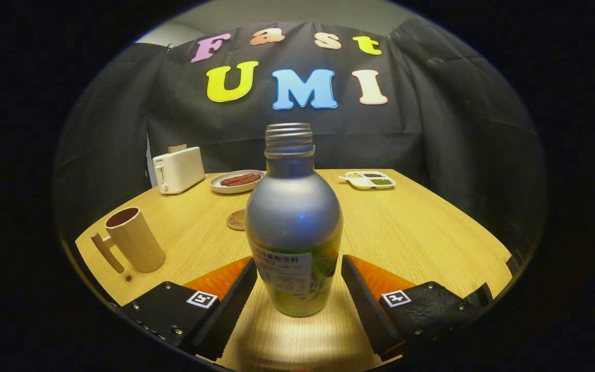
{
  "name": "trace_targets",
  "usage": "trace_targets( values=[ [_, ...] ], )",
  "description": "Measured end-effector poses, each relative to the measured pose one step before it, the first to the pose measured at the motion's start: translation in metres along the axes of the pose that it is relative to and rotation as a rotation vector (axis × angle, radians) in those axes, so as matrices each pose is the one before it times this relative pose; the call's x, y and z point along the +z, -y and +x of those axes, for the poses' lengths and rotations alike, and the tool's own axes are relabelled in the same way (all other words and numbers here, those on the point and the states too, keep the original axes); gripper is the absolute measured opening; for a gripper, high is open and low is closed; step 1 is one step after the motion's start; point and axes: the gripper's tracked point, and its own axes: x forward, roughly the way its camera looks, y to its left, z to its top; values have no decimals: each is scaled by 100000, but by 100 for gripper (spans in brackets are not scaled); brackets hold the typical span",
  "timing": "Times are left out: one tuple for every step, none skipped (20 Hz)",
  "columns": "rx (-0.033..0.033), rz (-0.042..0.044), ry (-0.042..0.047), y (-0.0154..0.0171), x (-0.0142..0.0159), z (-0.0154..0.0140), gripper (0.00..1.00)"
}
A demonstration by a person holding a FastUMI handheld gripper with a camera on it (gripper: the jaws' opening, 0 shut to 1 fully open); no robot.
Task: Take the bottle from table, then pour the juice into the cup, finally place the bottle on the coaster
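Observation:
A silver bottle (pixel 294 222) with a green label and an uncapped threaded neck stands upright on the wooden table (pixel 421 232). It sits between the fingers of my gripper (pixel 298 268), which is open, with a small gap showing on each side of the bottle. The beige cup (pixel 135 240) with a handle stands to the left, beside the left finger (pixel 240 294). A round brown coaster (pixel 236 219) lies just behind the bottle, partly hidden by it.
A white toaster (pixel 177 169) stands at the back left. A plate of brown sausages (pixel 236 181) lies beyond the coaster. A white divided tray (pixel 369 179) with small foods sits at the back right.

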Motion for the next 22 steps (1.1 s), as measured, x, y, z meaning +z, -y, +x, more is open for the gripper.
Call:
trace_targets(
  values=[
    [22,53,-1047,-65,-423,45,100],
    [-19,46,-1042,66,-342,24,100],
    [23,130,-724,-16,-204,73,100],
    [-86,132,-611,1,-208,75,100],
    [-270,-47,-549,37,-70,196,100],
    [-323,-125,-278,75,-159,-68,100],
    [73,137,-171,62,-47,-35,100],
    [-39,289,-265,58,-39,38,100],
    [-135,101,-61,8,38,129,100],
    [21,-372,-432,50,-87,75,99],
    [-143,-428,-456,-46,-89,214,96],
    [343,-74,-278,-9,-8,-176,93],
    [352,264,-551,-99,-53,19,93],
    [405,575,-701,-33,-181,101,93],
    [947,839,-381,-140,9,56,93],
    [-168,702,-35,19,82,-22,87],
    [-170,-710,-385,0,14,137,82],
    [-179,-469,-45,-63,11,-172,82],
    [-67,-107,-436,-8,38,-8,82],
    [-575,171,-127,92,6,-7,81],
    [470,-324,-1038,-52,-39,-66,80],
    [-290,-763,-893,-135,13,104,78]
  ],
)
